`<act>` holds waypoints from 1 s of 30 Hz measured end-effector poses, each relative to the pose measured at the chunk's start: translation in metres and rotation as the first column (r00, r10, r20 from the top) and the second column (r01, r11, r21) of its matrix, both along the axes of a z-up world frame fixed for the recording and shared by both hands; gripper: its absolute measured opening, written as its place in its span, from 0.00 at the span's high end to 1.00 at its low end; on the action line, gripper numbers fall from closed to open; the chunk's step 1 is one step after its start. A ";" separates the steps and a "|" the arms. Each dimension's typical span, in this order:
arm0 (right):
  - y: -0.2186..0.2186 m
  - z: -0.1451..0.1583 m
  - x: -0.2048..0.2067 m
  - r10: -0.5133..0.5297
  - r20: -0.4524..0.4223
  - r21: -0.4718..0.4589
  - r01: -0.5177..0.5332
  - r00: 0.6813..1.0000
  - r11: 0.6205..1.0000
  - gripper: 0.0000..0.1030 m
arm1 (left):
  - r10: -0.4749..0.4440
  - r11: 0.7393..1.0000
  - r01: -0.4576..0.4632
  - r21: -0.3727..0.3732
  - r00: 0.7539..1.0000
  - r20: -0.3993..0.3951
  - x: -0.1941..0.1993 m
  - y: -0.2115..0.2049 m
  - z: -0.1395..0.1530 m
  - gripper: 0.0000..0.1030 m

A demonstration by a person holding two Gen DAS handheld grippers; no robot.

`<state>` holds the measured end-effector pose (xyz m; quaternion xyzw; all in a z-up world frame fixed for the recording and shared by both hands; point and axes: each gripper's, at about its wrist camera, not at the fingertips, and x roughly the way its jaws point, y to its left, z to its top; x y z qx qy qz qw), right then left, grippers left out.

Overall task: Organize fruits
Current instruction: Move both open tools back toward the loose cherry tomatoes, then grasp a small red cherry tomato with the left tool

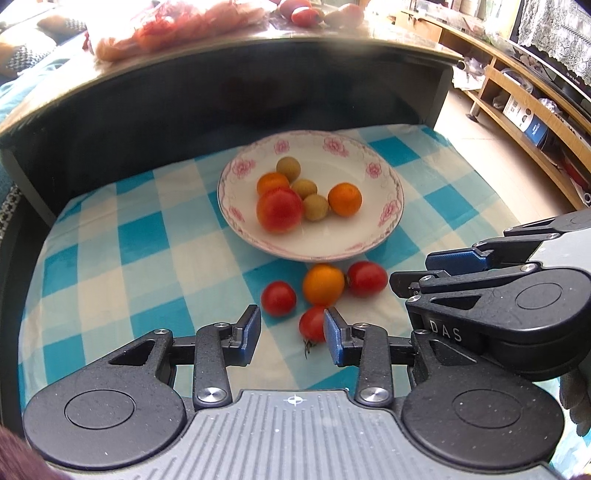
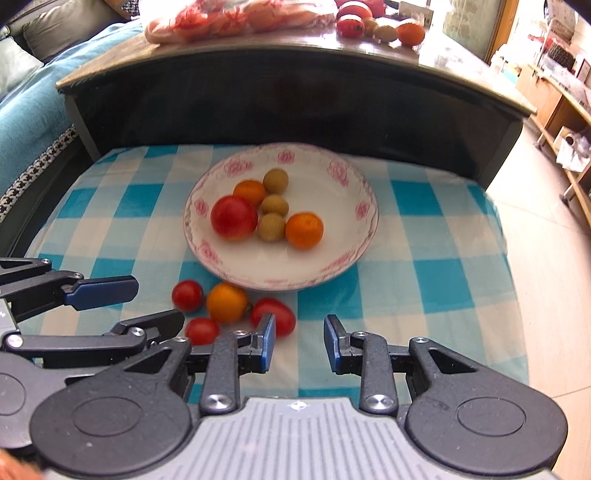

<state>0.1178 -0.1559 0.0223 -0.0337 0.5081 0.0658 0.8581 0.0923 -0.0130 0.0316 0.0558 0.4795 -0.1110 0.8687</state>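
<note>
A white plate with pink flowers (image 1: 314,242) (image 2: 295,267) stands on the blue checked cloth (image 1: 147,236). It holds a large red fruit (image 1: 279,209), two small oranges (image 1: 344,199) and three tan longans (image 1: 315,207). In front of the plate lie an orange (image 1: 323,284) (image 2: 226,302) and three red cherry tomatoes (image 1: 278,297) (image 2: 187,295). My left gripper (image 1: 291,321) (image 2: 159,301) is open above the nearest tomato (image 1: 312,325), which shows beside its right finger. My right gripper (image 2: 300,328) (image 1: 410,271) is open over bare cloth, with a tomato (image 2: 279,314) just past its left finger.
A dark table (image 2: 295,99) rises right behind the cloth. On its top lie a plastic bag of red fruit (image 2: 236,14) and several loose fruits (image 2: 384,29). A wooden shelf unit (image 1: 517,96) stands on the right, a blue sofa (image 2: 26,107) on the left.
</note>
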 end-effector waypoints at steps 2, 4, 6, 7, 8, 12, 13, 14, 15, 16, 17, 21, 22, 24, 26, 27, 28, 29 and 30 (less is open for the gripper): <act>0.000 -0.003 0.000 0.003 -0.015 0.006 -0.003 1.000 1.000 0.69 | 0.004 1.000 -0.004 -0.007 1.000 -0.012 0.000 0.001 -0.002 0.56; 0.000 -0.005 0.000 0.007 -0.025 0.009 -0.006 1.000 1.000 0.69 | 0.005 1.000 -0.006 -0.013 1.000 -0.020 0.001 0.001 -0.004 0.56; 0.000 -0.006 0.001 0.012 -0.035 0.011 -0.012 0.999 1.000 0.69 | 0.007 1.000 -0.008 -0.022 0.999 -0.034 0.003 0.002 -0.006 0.56; 0.000 -0.007 0.001 0.015 -0.042 0.014 -0.014 0.999 1.000 0.69 | 0.009 1.000 -0.010 -0.030 0.999 -0.042 0.004 0.002 -0.008 0.55; -0.001 -0.009 0.002 0.016 -0.051 0.018 -0.015 0.999 1.000 0.69 | 0.010 0.999 -0.012 -0.038 0.999 -0.051 0.004 0.002 -0.010 0.55; -0.005 -0.015 0.006 0.007 -0.077 0.020 -0.005 0.997 1.000 0.69 | 0.009 0.998 -0.013 -0.058 0.998 -0.068 0.007 0.001 -0.016 0.51; -0.007 -0.016 0.006 0.004 -0.082 0.021 -0.002 0.997 1.000 0.69 | 0.005 0.998 -0.009 -0.059 0.998 -0.069 0.007 0.000 -0.017 0.50; -0.009 -0.017 0.006 0.001 -0.086 0.021 0.001 0.996 1.000 0.69 | 0.004 0.998 -0.008 -0.060 0.998 -0.069 0.008 -0.002 -0.018 0.50; -0.011 -0.018 0.006 -0.003 -0.089 0.022 0.005 0.996 1.000 0.68 | 0.003 0.998 -0.007 -0.061 0.998 -0.068 0.008 -0.003 -0.019 0.49; -0.014 -0.018 0.006 -0.007 -0.091 0.023 0.009 0.996 1.000 0.67 | 0.001 0.998 -0.005 -0.063 0.998 -0.070 0.009 -0.004 -0.020 0.48; -0.016 -0.019 0.007 -0.011 -0.093 0.024 0.014 0.996 1.000 0.67 | -0.002 0.998 -0.003 -0.066 0.997 -0.072 0.010 -0.005 -0.022 0.47; -0.026 -0.021 0.008 -0.030 -0.098 0.031 0.033 0.995 0.999 0.66 | -0.004 0.998 -0.001 -0.055 0.996 -0.087 0.015 -0.009 -0.031 0.47; -0.028 -0.021 0.008 -0.033 -0.098 0.033 0.037 0.995 0.999 0.65 | -0.001 0.999 -0.004 -0.053 0.996 -0.089 0.016 -0.009 -0.033 0.47; -0.031 -0.021 0.009 -0.039 -0.098 0.035 0.042 0.994 0.998 0.65 | 0.003 0.998 -0.008 -0.056 0.996 -0.091 0.019 -0.009 -0.035 0.47; -0.033 -0.021 0.011 -0.040 -0.097 0.043 0.045 0.994 0.998 0.65 | 0.006 0.998 -0.011 -0.059 0.996 -0.087 0.021 -0.010 -0.036 0.47; -0.033 -0.021 0.012 -0.041 -0.096 0.045 0.045 0.995 0.998 0.65 | 0.006 0.998 -0.011 -0.062 0.996 -0.085 0.023 -0.010 -0.037 0.47; -0.033 -0.021 0.013 -0.039 -0.093 0.047 0.044 0.995 0.998 0.65 | 0.003 0.998 -0.009 -0.065 0.996 -0.084 0.023 -0.011 -0.037 0.48; -0.032 -0.020 0.013 -0.036 -0.091 0.050 0.041 0.995 0.998 0.65 | -0.001 0.998 -0.004 -0.067 0.996 -0.085 0.024 -0.012 -0.039 0.50; -0.031 -0.020 0.014 -0.032 -0.089 0.053 0.037 0.996 0.998 0.65 | -0.006 0.998 0.000 -0.070 0.996 -0.088 0.024 -0.012 -0.040 0.51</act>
